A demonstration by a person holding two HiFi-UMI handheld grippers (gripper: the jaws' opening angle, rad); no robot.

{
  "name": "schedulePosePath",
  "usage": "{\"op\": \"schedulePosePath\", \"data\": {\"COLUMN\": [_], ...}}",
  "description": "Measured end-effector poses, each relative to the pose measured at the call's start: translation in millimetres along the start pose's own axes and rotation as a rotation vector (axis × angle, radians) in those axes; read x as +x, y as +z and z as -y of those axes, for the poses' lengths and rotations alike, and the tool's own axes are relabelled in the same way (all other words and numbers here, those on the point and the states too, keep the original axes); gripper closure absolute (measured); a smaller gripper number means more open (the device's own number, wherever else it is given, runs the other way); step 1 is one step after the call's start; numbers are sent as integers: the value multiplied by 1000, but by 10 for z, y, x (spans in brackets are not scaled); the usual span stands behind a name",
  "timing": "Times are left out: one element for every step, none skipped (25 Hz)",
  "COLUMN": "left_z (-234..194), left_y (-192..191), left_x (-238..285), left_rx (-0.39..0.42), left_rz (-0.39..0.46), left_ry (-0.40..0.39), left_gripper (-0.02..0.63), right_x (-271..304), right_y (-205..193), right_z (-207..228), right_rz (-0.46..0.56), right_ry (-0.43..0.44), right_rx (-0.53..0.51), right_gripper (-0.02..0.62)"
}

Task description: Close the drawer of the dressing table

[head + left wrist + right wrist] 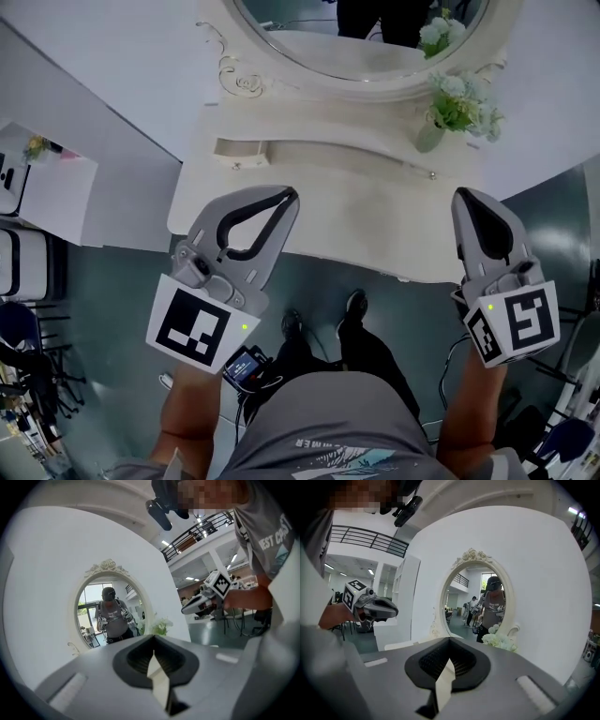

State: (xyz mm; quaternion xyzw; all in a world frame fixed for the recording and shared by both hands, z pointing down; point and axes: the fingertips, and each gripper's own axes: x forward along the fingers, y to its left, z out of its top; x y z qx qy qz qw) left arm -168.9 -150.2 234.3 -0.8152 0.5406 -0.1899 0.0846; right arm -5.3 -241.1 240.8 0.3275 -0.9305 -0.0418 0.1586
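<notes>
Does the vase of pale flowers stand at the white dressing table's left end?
No, the green vase of pale flowers stands at the right end.

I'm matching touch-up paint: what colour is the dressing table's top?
Cream white, all over the ornate curved-edge dressing table; the head view shows it best.

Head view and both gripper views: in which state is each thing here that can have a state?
left hand-held gripper: shut, holds nothing, in the air before the table.
right hand-held gripper: shut, holds nothing, in the air.
drawer: seems pulled out a little at the left of the small shelf; not closed yet.
flower vase: upright on the table top.
</notes>
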Motion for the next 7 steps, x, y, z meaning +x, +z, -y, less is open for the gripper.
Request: {"op": "schedulePosePath", "data": {"left_z": [7, 15, 22, 31, 39, 47, 55], "left_y": [45, 92, 137, 177, 214, 249, 284], "left_x": [-58, -117, -176, -234, -293, -352, -411], "left_rx": [4, 10, 16, 21, 24, 27, 30], "left_rz": [6, 13, 19, 24, 29, 33, 38], "left_ry": [-1, -4, -8, -10, -12, -14, -16], "left_gripper": [603, 603, 603, 603, 603, 603, 603], "right_x": [-48, -97, -144, -190, -236, -280, -325], "right_y": [53, 110, 166, 218, 268, 317, 365], "right_z": [-45, -92, -140, -190, -240, -291, -341], "right_rz": [1, 3, 4, 4, 5, 6, 7], "right_ry": [0, -1, 0, 0, 0, 0, 1], "right_rx": [-5, -10, -16, -21, -26, -32, -38], "right_gripper": [594, 595, 594, 594, 594, 594, 595]}}
